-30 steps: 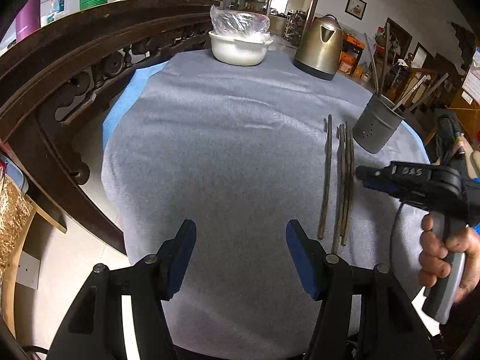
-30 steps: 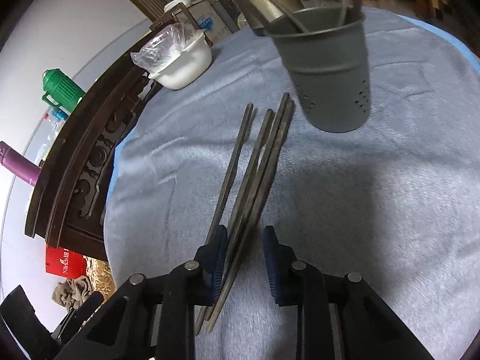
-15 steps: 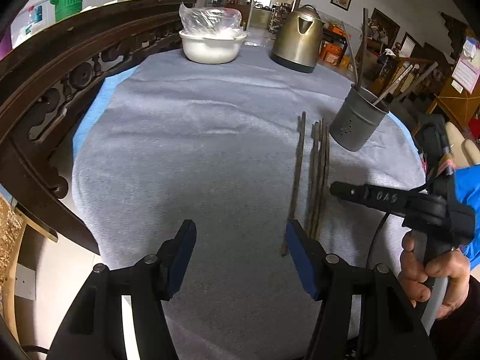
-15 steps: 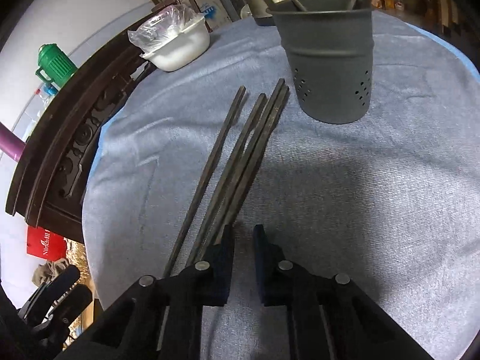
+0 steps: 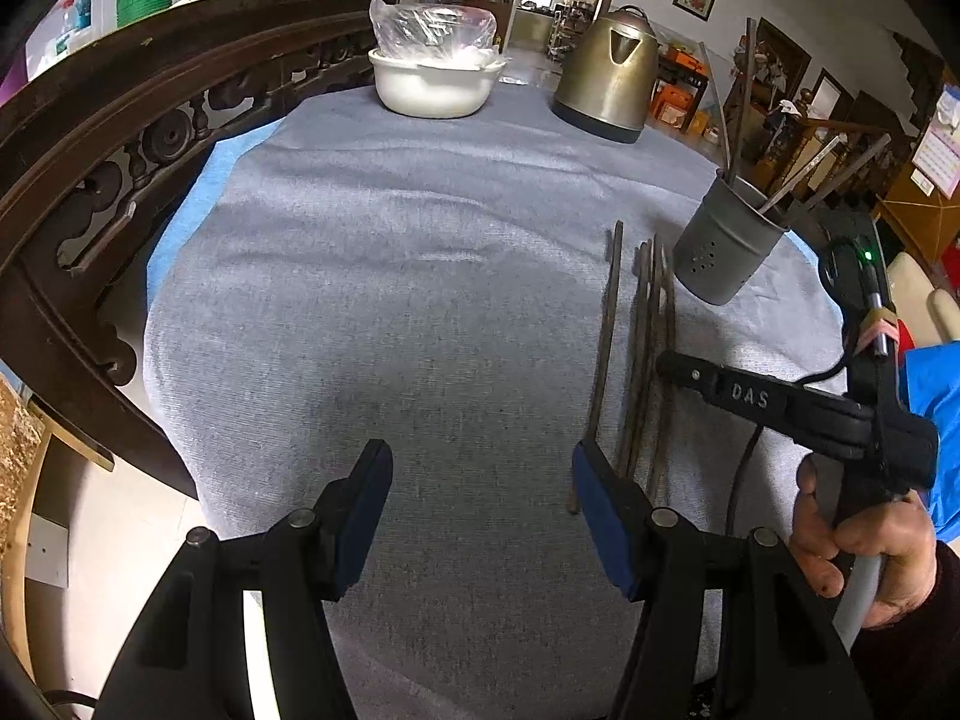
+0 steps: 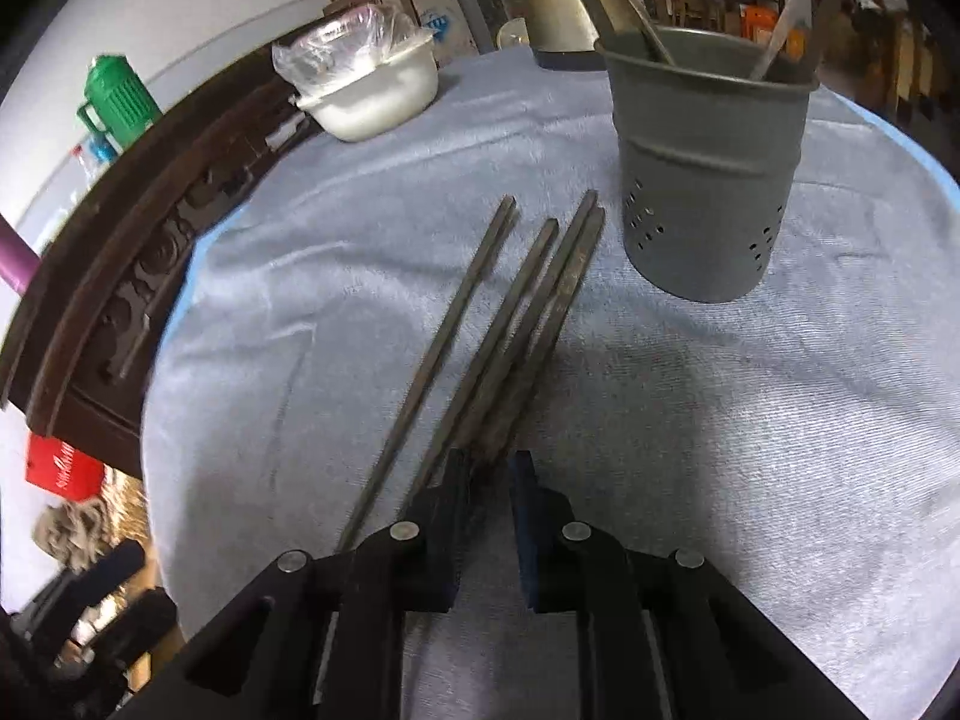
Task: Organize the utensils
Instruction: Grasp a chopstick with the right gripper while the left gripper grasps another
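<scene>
Several dark chopsticks [image 6: 528, 300] lie side by side on the grey cloth, and show in the left wrist view [image 5: 645, 336] too. A grey perforated utensil holder [image 6: 708, 180] stands just beyond them with utensils in it; it also shows in the left wrist view [image 5: 723, 246]. My right gripper [image 6: 489, 474] is shut on the near ends of two chopsticks [image 6: 564, 276], right of the bunch. In the left wrist view the right gripper [image 5: 672, 363] reaches over the chopsticks. My left gripper [image 5: 480, 480] is open and empty above the cloth, left of the chopsticks.
A white bowl with a plastic bag [image 5: 432, 75] and a metal kettle [image 5: 612, 84] stand at the table's far side. A carved dark wooden rail [image 5: 90, 180] runs along the left. The grey cloth [image 5: 390, 300] covers the table.
My right gripper has closed further, from partly open around the chopsticks to shut on two of them. The left gripper has stayed open, with its view shifting slightly.
</scene>
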Demonstrator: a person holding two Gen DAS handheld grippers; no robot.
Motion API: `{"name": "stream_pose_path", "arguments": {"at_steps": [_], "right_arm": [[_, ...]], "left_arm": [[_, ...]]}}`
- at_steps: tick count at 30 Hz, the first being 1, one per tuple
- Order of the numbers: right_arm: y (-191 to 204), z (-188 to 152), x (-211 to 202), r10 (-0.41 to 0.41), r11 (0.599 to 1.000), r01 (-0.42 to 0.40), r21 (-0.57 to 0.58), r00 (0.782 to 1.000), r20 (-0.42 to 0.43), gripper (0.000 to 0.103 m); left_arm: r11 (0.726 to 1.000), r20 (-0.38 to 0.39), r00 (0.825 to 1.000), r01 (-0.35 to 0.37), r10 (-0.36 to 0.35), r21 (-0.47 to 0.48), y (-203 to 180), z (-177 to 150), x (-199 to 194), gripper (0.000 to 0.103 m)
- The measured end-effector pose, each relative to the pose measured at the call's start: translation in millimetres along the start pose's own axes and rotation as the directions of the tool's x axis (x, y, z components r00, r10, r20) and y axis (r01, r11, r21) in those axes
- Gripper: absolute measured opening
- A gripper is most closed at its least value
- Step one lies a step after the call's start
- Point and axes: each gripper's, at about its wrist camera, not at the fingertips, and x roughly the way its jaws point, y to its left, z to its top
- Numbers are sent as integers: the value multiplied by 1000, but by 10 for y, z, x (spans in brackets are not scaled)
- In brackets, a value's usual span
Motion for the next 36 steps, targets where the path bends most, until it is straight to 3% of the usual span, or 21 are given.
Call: {"name": "stream_pose_path", "arguments": {"at_steps": [4,11,17,22,27,29,32,36], "right_arm": [[-67,-36,-52,-16,1000,16,-23,1000,-22,16],[-455,-135,-209,31,996,-29,86,999,-25,16],[-605,-112,-407,68,987,-73,146,997,38,17],[-577,-102,-335,75,987,-79,140,997,32,17],[-512,-123,-193,60,991,-59,119,998,-8,17],[-490,-136,-188,51,993,-49,105,999,-9,15],[-483,-144,-177,46,993,-43,108,999,-20,8],[-480,-170,-183,43,993,-40,111,999,-23,8]], "left_arm": [[1000,-5,1000,10,-10,15,-18,10,25,63],[995,-54,995,86,-83,54,-163,96,208,63],[985,-125,980,161,-152,62,-321,131,517,63],[985,-135,980,159,-148,70,-388,148,666,50],[984,-142,977,169,-160,53,-333,204,725,13],[986,-139,980,154,-145,59,-313,214,745,6],[986,-137,980,155,-146,57,-304,218,753,5],[979,-145,970,201,-195,29,-297,232,690,5]]}}
